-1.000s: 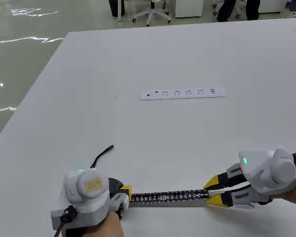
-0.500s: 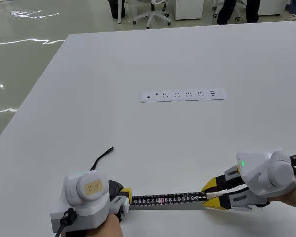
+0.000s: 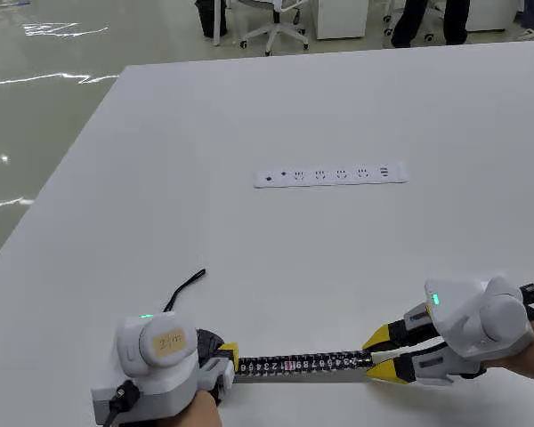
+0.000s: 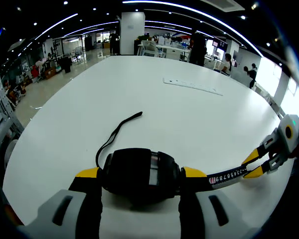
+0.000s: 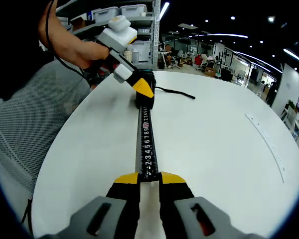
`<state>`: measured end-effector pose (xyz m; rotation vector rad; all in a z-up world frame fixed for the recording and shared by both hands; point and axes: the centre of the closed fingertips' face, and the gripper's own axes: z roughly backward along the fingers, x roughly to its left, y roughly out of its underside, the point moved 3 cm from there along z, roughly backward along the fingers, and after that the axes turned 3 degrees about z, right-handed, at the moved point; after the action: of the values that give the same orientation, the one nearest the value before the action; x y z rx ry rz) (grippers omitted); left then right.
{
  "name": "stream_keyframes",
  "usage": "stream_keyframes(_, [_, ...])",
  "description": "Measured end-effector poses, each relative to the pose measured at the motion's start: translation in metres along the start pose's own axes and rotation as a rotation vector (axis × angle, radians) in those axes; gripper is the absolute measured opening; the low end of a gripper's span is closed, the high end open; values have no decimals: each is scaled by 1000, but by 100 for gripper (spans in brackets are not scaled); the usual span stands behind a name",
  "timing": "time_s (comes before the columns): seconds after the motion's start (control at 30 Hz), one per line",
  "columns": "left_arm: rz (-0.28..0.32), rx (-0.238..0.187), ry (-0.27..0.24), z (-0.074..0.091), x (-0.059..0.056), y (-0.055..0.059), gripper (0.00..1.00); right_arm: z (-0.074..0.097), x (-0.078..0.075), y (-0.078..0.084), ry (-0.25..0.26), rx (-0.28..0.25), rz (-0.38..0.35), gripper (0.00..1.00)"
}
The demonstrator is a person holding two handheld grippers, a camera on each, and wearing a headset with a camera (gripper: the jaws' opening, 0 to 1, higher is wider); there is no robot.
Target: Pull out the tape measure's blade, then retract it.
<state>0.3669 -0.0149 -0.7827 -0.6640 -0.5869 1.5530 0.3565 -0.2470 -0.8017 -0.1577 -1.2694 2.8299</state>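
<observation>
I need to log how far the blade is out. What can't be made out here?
- Blade tip: right gripper view, hidden between the right gripper's jaws.
- Tape measure case: head view, mostly hidden behind the left gripper.
- Numerals nearest the case: right gripper view, too small.
- Power strip markings: head view, too small.

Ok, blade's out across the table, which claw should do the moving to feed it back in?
Right, likely: the right claw is shut on the tip of the blade and can travel toward the case, which the left claw clamps steady.
</observation>
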Motion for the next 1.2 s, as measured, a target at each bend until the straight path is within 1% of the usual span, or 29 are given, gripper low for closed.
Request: stream_keyframes(1.2, [5, -3, 4, 0, 0, 0, 58, -4, 1, -1, -7, 5, -3, 14])
